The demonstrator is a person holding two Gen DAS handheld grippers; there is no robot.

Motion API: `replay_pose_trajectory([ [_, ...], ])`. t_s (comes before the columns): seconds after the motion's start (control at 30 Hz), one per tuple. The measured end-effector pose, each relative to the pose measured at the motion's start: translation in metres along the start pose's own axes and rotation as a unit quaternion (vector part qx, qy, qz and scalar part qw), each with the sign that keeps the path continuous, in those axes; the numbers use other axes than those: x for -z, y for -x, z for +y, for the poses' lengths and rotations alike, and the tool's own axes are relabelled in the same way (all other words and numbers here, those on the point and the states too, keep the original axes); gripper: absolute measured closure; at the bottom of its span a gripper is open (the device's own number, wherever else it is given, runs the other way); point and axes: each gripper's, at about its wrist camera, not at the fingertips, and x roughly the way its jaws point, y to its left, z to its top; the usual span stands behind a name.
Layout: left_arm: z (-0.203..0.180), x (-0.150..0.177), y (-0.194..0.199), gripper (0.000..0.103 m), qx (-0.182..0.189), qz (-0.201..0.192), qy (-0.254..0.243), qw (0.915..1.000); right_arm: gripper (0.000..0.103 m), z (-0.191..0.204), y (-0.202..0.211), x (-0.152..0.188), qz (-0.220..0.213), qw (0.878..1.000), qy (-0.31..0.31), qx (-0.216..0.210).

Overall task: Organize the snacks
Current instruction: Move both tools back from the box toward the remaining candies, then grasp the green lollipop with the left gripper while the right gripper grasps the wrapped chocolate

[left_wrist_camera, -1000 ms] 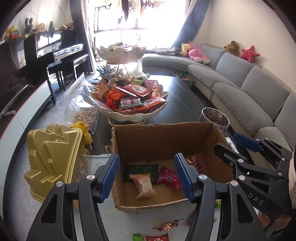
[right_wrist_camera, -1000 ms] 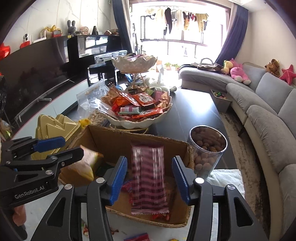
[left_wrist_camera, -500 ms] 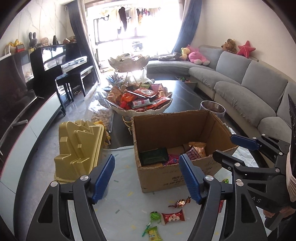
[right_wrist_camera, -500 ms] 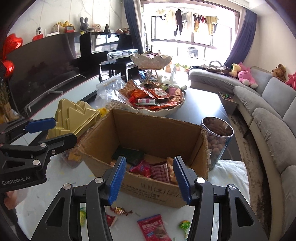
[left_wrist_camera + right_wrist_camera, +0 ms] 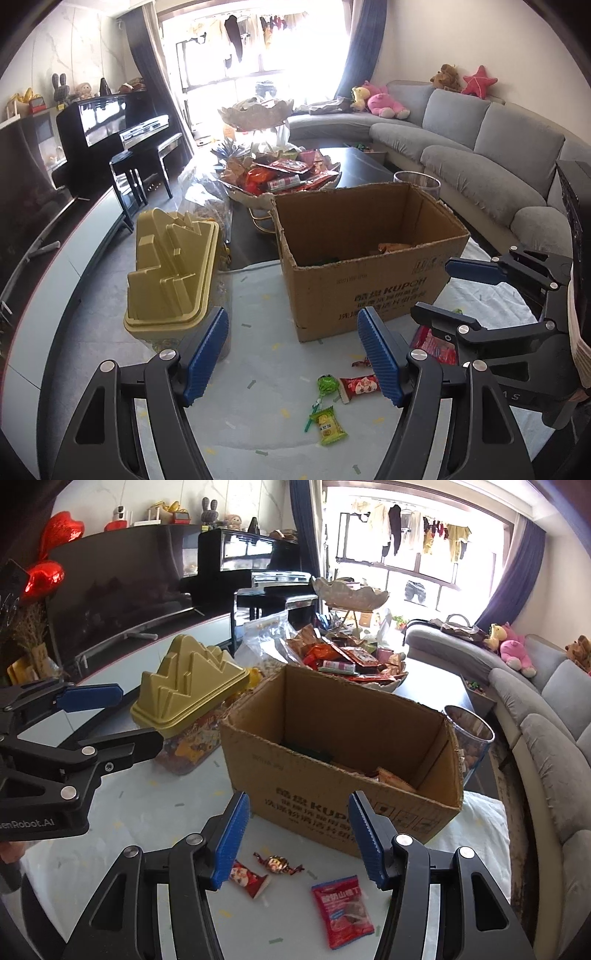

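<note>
We judge the sorting partly done: the open brown cardboard box [image 5: 343,760] with dark print on its front sits on the pale speckled surface [image 5: 258,373] and already holds several packets, an orange one and a dark green one showing over its rim, though we cannot count what lies deeper. What remains is the scatter in front of the box. In the right wrist view, a flat red sachet with white lettering [image 5: 345,908] lies at about five o'clock from the box front, a gold-and-brown twisted sweet [image 5: 279,864] sits at six o'clock, and a small red-and-white wrapped candy [image 5: 249,878] lies just beside it at seven o'clock. In the left wrist view we also see a green-and-yellow small packet [image 5: 327,424] and a round green lollipop [image 5: 327,384] nearer to us, with another red packet half hidden behind the other claw. The left claw [image 5: 291,360] is released with nothing between its blue pads, and the right claw [image 5: 295,840] is empty too, its jaws opening. Both hover short of the loose sweets, so we reckon the next pick has not begun. The heaped white scalloped bowl [image 5: 369,681] at twelve o'clock beyond the box may be further stock; we cannot tell whether it belongs to the job.
</note>
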Motion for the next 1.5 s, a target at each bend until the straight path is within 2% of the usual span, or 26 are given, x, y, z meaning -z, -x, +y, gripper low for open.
replay_pose_trajectory([
  [0.4,-0.002,0.036,-0.02,0.031,0.026,0.035,-0.002,0.999,0.047,0.013,-0.025,0.028,0.046,0.999,0.013,-0.025],
  [0.77,-0.014,0.067,-0.057,0.031,0.049,0.085,-0.019,0.995,0.047,0.015,-0.051,0.055,0.089,0.995,0.029,-0.029],
  [1.07,-0.014,0.078,-0.086,0.033,0.061,0.111,-0.021,0.9917,0.047,0.009,-0.075,0.067,0.112,0.993,0.023,-0.027],
  [1.5,-0.015,0.084,-0.123,0.041,0.076,0.133,-0.019,0.988,0.047,0.006,-0.108,0.071,0.132,0.99,0.028,-0.031],
])
